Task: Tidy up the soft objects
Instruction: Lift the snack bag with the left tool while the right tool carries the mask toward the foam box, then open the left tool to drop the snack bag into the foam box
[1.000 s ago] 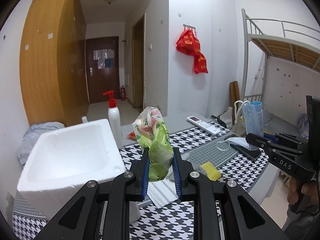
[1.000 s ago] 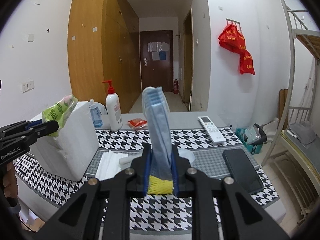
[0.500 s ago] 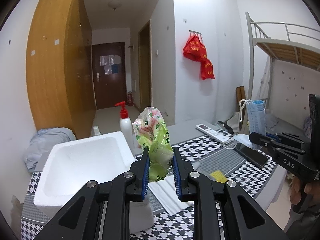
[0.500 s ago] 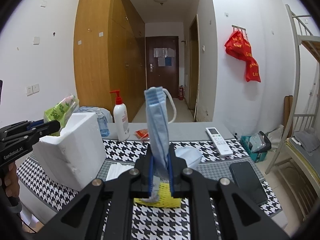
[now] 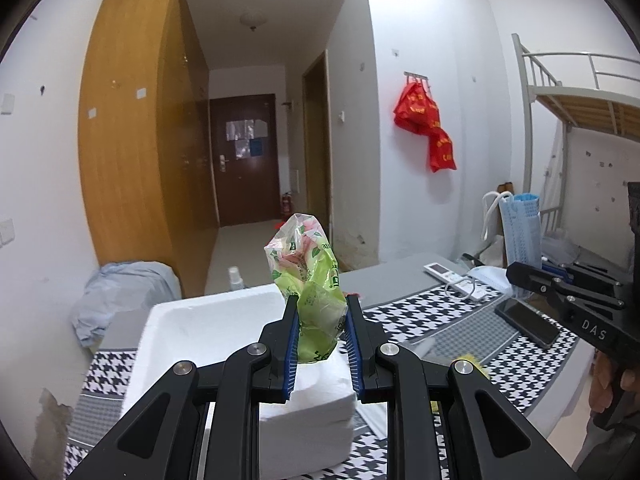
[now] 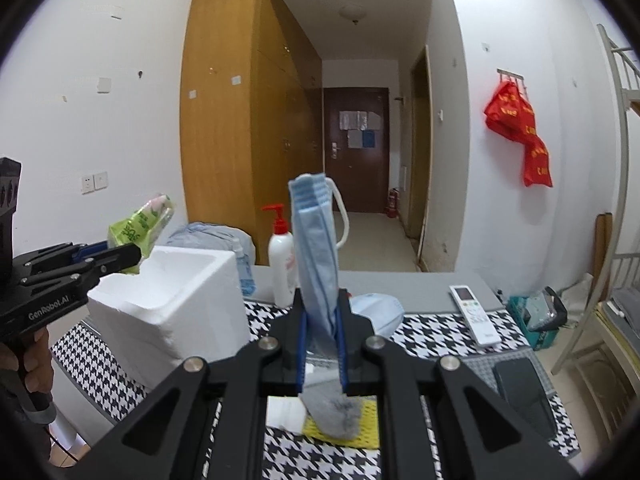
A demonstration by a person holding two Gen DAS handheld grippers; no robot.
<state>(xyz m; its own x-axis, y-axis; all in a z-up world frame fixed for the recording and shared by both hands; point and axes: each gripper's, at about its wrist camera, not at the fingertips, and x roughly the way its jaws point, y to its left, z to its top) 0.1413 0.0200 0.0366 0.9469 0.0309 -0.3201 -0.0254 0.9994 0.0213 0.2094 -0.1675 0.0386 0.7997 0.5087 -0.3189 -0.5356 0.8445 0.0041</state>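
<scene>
The foam box (image 5: pixel 208 320) on the table (image 6: pixel 432 344) looks empty. The left claw (image 5: pixel 320 336) clenches a green bag (image 5: pixel 316 292) upright above it — the right claw (image 6: pixel 322 340) grips a stack of blue masks (image 6: pixel 316 256), having just tightened.

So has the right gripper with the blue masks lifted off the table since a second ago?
Yes. The right gripper has risen: the yellow sponge, earlier between its jaws, now lies below them, and the blue masks hang clear.

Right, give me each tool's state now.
Left tool: closed on the green plastic packet.
Right tool: closed on the stack of blue face masks.
</scene>
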